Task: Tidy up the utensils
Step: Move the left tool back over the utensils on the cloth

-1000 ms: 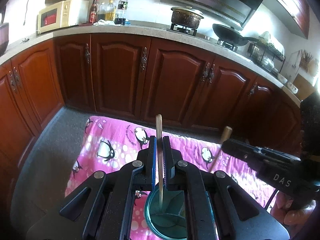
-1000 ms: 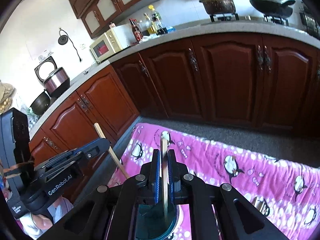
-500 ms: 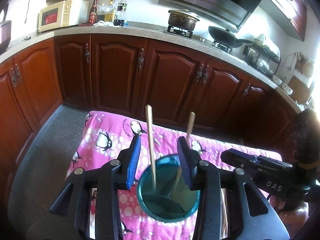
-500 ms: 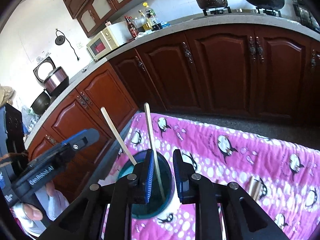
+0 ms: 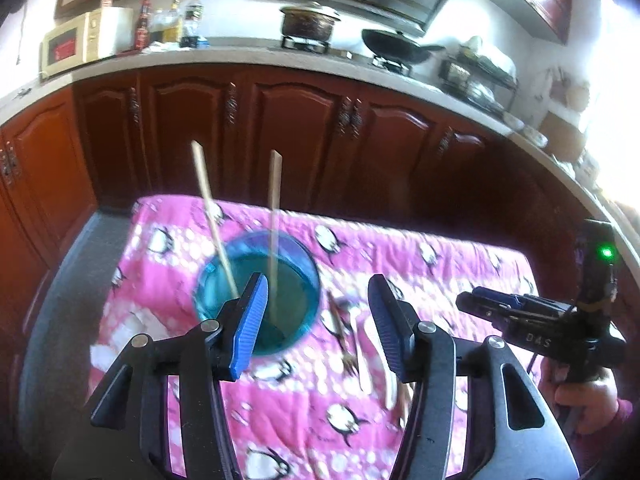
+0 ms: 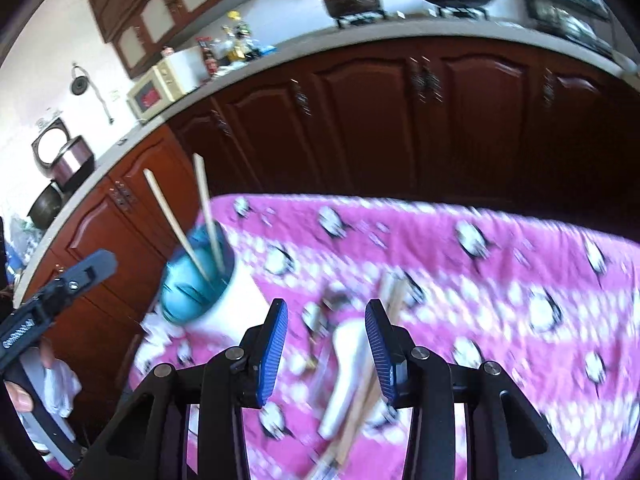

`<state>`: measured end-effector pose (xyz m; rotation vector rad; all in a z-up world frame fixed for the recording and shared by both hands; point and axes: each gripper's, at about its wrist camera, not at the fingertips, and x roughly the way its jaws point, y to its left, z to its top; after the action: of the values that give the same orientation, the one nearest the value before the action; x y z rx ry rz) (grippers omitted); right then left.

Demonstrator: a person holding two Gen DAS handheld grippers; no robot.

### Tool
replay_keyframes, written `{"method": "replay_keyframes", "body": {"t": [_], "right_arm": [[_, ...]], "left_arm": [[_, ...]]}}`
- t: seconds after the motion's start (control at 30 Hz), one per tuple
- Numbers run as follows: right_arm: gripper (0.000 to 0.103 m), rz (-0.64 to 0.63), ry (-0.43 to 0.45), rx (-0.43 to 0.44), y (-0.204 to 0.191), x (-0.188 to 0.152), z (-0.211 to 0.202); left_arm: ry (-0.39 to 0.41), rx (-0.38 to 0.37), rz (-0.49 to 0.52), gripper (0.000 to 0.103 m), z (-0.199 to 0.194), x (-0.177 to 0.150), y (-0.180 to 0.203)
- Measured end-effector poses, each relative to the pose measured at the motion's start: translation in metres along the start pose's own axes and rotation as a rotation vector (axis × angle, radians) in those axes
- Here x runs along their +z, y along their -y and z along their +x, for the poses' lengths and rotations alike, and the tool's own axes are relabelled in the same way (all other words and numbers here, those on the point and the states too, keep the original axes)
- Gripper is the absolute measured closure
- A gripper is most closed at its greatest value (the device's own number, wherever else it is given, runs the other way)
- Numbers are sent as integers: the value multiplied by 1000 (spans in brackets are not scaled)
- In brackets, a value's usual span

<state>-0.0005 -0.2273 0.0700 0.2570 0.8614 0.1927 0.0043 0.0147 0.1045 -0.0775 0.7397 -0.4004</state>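
Moved: both chopsticks (image 5: 274, 216), clamped a second ago, now stand free in the blue cup (image 5: 296, 292).
Left gripper (image 5: 316, 320): opening, empty.
Right gripper (image 6: 326, 344): opening, empty, above white spoon (image 6: 344, 372).

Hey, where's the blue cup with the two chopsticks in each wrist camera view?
Left wrist: blue cup left of centre, behind the left-hand pad.
Right wrist: blue cup at left, near the pink cloth's edge.
Shared landmark: the microwave on the counter.
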Motion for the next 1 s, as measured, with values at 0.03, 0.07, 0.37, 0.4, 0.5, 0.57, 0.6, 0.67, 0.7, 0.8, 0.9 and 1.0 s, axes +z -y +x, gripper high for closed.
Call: {"method": "replay_keyframes", "body": {"t": [0.03, 0.07, 0.37, 0.4, 0.5, 0.57, 0.6, 0.67, 0.7, 0.8, 0.9, 1.0], "right_arm": [[65, 15, -10, -11, 8, -9, -2], [65, 26, -16, -17, 14, -14, -3], [65, 111, -55, -48, 44, -59, -1], [65, 114, -60, -46, 46, -61, 0], [65, 128, -70, -49, 49, -66, 6], [65, 141, -75, -47, 53, -69, 8], [65, 149, -76, -47, 56, -70, 9], [65, 159, -78, -47, 58, -71, 11], [65, 164, -80, -45, 60, -72, 11], [65, 174, -85, -33, 65, -73, 18], [65, 178, -104, -30, 69, -73, 33], [75, 160, -122, -43, 69, -68, 50]], "left_arm": [[-8, -2, 8, 51, 1, -4, 5], [-17, -2, 19, 51, 3, -9, 11], [-89, 10, 93, 51, 26, -51, 51], [-99, 4, 89, 51, 29, -54, 53], [-131, -7, 79, 51, 39, -61, 55], [-148, -11, 77, 51, 46, -65, 56], [-157, -15, 76, 51, 50, -67, 57], [-172, -24, 74, 51, 58, -71, 58], [-180, -26, 72, 51, 61, -73, 59], [-206, -26, 64, 51, 73, -76, 60], [-227, -28, 52, 51, 82, -77, 60], [-247, -30, 39, 51, 90, -78, 60]]}}
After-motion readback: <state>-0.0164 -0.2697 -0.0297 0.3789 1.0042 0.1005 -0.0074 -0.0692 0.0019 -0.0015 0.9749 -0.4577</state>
